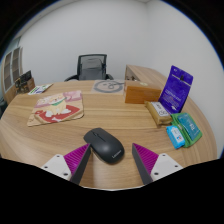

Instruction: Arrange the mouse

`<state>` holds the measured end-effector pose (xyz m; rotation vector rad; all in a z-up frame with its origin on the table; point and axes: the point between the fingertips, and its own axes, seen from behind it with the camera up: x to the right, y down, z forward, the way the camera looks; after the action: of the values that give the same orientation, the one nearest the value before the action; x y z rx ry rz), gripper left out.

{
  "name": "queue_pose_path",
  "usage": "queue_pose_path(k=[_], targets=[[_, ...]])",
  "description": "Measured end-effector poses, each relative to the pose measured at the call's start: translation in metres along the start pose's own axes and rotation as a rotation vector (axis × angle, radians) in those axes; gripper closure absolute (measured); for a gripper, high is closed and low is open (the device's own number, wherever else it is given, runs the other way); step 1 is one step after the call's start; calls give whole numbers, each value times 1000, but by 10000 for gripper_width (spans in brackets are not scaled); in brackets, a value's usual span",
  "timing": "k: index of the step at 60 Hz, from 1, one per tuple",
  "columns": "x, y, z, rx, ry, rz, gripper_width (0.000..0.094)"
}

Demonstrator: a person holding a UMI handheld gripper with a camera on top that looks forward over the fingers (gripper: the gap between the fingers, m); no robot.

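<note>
So from where I'm standing, the arranging hasn't really kicked off yet, I'd say. The mouse (104, 145) sits flat on the wooden table (40, 140), tilted a bit, right between the fingers of the gripper (112, 160), with a visible gap on each side. The fingers are spread apart, not squeezing anything. My guess is the grab is the next thing, then moving it wherever it's meant to go, so basically the whole job is left.

Going left to right: some papers and a flat pink and tan packet (58, 112) lie at the left side of the table, well away from the mouse. An office chair (91, 67) stands behind the table, and a round grey thing (109, 87) lies on the far edge. To the right there's a cardboard box (142, 93); can't tell what's inside, if anything. A purple pouch (178, 88) leans next to it, then a small yellowish packet (158, 112) and teal packets (183, 130) beside that.
</note>
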<state>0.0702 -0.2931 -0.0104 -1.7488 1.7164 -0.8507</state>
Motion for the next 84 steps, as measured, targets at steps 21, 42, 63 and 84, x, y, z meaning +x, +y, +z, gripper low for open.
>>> queue_pose_path(k=[21, 42, 63, 84], targets=[[17, -32, 45, -13, 25, 27, 72], [20, -41, 62, -28, 33, 54, 207], [15, -39, 59, -58, 73, 92, 599], [-13, -167, -7, 46, 24, 129, 600]])
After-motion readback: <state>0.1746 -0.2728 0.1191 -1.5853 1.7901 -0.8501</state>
